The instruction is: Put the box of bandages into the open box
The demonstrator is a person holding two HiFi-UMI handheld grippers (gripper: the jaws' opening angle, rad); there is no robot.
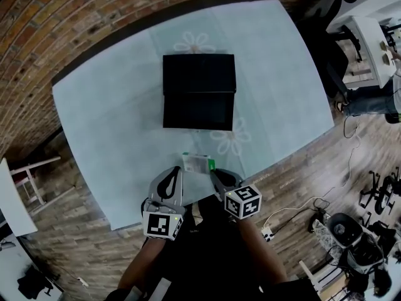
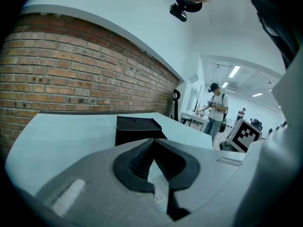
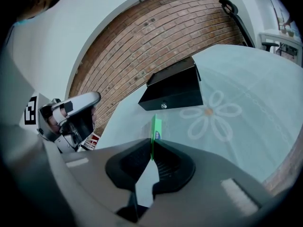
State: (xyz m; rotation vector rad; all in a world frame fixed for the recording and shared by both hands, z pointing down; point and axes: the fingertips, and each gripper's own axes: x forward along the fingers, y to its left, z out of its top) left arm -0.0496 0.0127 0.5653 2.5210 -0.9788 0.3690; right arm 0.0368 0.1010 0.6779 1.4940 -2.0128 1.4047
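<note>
Box of bandages [image 1: 197, 163] sits held between the two grippers over the near edge of the tabletop [image 1: 94, 111], well short of the black open box [image 1: 199, 91]. The left gripper [image 1: 177, 175] has its jaws closed on a white edge. The right gripper [image 1: 217, 175] pinches the green side (only a thin sliver shows between its jaws). Gripped from both ends, the carton should ride level on the carry forward to the box.

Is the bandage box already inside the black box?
No, the bandage box is at the table edge, well short of the open black box.
</note>
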